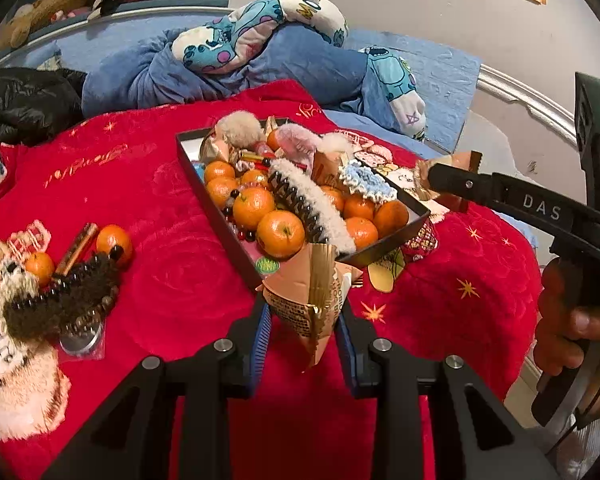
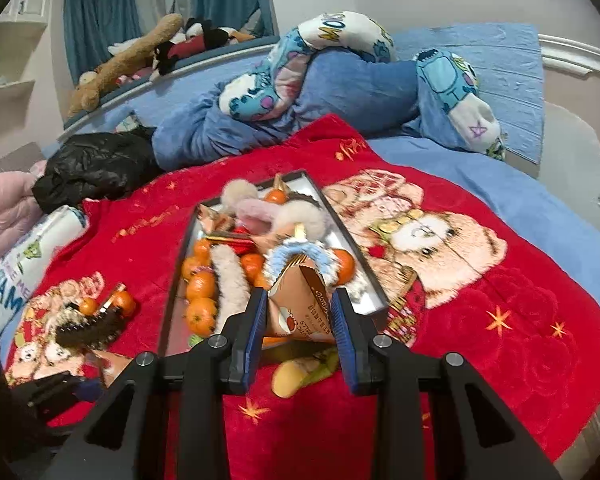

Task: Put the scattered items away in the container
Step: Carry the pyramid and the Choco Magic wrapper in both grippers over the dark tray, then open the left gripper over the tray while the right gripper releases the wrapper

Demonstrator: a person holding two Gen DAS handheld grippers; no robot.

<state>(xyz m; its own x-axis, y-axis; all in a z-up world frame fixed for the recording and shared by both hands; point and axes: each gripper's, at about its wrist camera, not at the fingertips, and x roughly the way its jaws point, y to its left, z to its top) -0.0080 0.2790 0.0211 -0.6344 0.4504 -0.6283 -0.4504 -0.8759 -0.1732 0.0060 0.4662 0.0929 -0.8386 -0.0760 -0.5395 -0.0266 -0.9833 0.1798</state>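
Left hand-held gripper (image 1: 302, 324): its blue pads are pinching a peach-and-gold snack packet (image 1: 308, 300), which is hanging just above the near corner of the tray.
Right hand-held gripper (image 2: 300, 316): its jaws are clamping a second peach packet (image 2: 306, 308), which is sitting over the near end of the tray.
Tray (image 1: 204, 196): this dark, shallow container is lying on the red blanket (image 1: 172, 280) on the bed and is brimming with tangerines (image 1: 280, 234), fluffy hair claws and wrappers.
Still scattered: two tangerines (image 1: 114, 240), a dark furry hair claw (image 1: 60, 300), a beaded bracelet and a gold stick are lying in a cluster at the left of the blanket, well apart from the tray.
Near edge: a yellow-green item (image 2: 296, 372) is lying on the blanket just beside the tray.
Person: a hand (image 1: 572, 320) is gripping the right tool's handle at the right.
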